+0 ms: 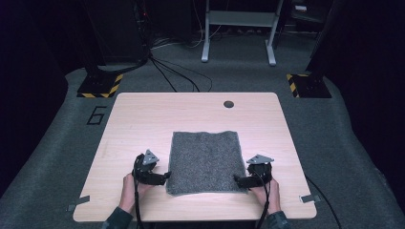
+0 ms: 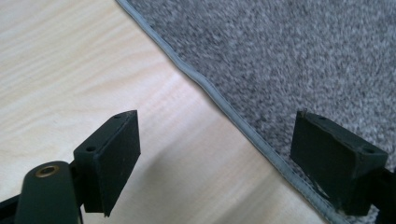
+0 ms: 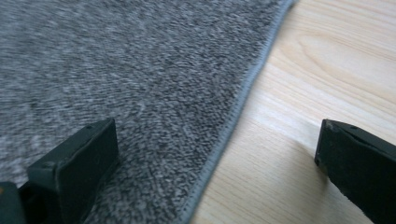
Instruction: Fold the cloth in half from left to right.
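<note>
A grey speckled cloth (image 1: 204,161) with a stitched grey hem lies flat on the wooden table (image 1: 143,119), near its front middle. My left gripper (image 1: 165,176) is open at the cloth's front left corner. In the left gripper view the hem (image 2: 224,105) runs between the two pads, one pad (image 2: 114,156) over bare wood, the other over the cloth (image 2: 303,56). My right gripper (image 1: 237,180) is open at the front right corner. In the right gripper view it straddles the hem (image 3: 238,109), its left pad (image 3: 81,163) above the cloth (image 3: 116,65) and the other above wood.
A dark round cable hole (image 1: 229,104) sits near the table's far edge. Tape strips (image 1: 310,198) mark the front corners. Beyond the table are grey carpet, cables, a white frame (image 1: 239,28) and striped stand bases (image 1: 100,86). Hands hold both grippers near the front edge.
</note>
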Motion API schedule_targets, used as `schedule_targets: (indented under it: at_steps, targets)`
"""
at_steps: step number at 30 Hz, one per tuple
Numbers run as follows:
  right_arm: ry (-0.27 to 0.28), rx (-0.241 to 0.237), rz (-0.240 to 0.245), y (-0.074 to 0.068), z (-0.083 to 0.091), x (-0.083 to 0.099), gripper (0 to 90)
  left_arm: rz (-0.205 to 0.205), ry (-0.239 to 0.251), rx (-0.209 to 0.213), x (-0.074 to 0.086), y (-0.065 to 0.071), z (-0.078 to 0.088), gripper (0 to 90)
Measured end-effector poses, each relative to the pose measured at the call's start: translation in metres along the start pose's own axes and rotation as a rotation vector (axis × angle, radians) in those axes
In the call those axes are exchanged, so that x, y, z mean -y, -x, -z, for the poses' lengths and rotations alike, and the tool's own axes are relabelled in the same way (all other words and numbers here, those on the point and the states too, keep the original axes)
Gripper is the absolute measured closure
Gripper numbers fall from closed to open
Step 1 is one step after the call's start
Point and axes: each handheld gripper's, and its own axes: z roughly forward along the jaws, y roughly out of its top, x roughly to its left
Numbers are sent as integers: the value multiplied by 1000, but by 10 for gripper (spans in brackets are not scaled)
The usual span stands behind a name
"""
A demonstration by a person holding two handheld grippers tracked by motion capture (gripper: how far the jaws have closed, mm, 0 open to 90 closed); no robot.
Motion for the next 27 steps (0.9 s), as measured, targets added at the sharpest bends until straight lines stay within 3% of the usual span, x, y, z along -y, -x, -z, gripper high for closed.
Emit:
schedule_targets:
  at_steps: [3, 7, 11, 12, 14, 19, 27]
  targets:
    - [17, -42, -33, 5, 3, 1, 0, 10, 18, -7, -8, -7, 3, 151]
    - [38, -19, -25, 3, 12, -3, 3, 13, 18, -9, -17, -16, 3, 133]
    - [76, -51, -4, -11, 23, -16, 11, 16, 16, -8, -27, -25, 0, 116]
    - [84, -65, 11, -18, 24, -20, 11, 17, 28, -20, -29, -26, -2, 114]
    - [82, -85, 34, -30, 24, -26, 11, 32, 23, 0, -33, -31, -4, 98]
    - [96, -153, 97, -61, 17, -40, 26, 51, -18, 15, -44, -43, -16, 4]
    - [43, -257, 224, -111, -5, -55, 5, 88, -19, 32, -53, -59, -37, 0]
